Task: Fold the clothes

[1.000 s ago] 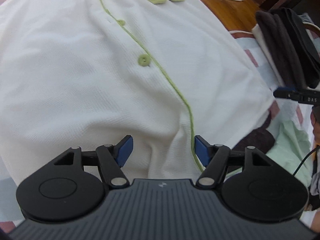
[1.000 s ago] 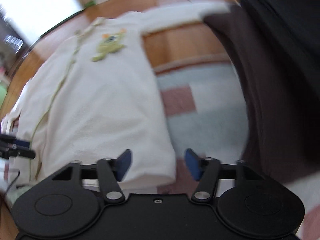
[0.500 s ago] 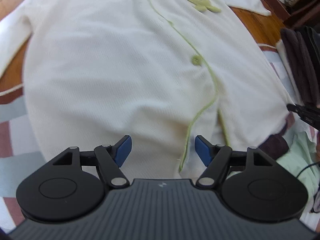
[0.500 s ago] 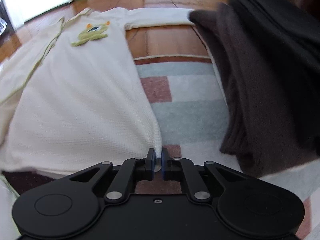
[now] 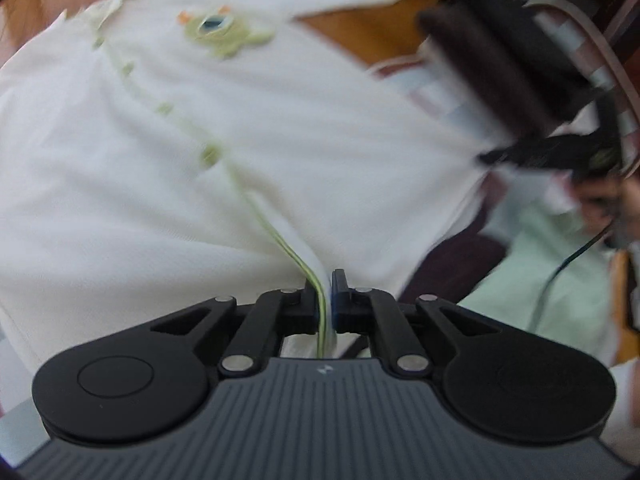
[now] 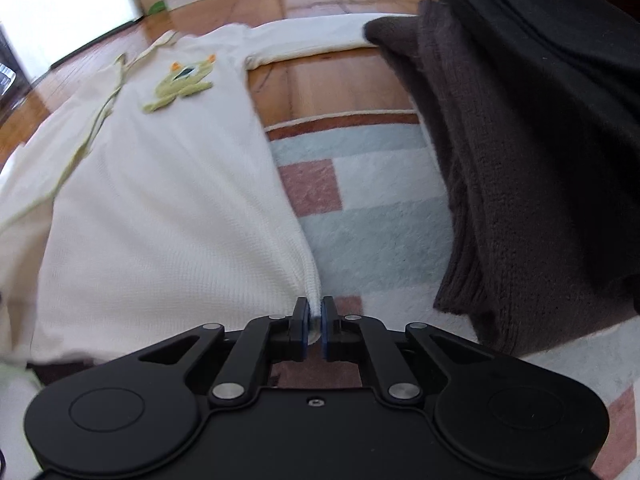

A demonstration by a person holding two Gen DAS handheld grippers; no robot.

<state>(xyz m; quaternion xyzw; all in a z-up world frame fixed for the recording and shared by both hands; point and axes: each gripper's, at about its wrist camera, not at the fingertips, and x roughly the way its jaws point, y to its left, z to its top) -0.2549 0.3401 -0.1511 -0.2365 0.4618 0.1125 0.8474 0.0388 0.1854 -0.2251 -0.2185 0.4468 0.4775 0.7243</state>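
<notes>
With its jaws just closed, the left gripper (image 5: 325, 298) is clamped on the green-trimmed hem of the cream cardigan (image 5: 168, 184). The right gripper (image 6: 314, 326) pinches the hem's other corner. The cardigan lies flat, spread across wood floor (image 6: 340, 92) and checked rug (image 6: 372, 208). A dark folded stack (image 6: 520, 152) sits just beside its sleeve.

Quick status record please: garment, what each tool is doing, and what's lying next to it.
garment: cream sleepsuit with green trim and a monster patch, spread flat on a rug
left tool: just closed, shut on the green-trimmed bottom edge
right tool: shut on the bottom corner of the right side seam
nearby: dark brown knit lying to the right
fold: not yet made
</notes>
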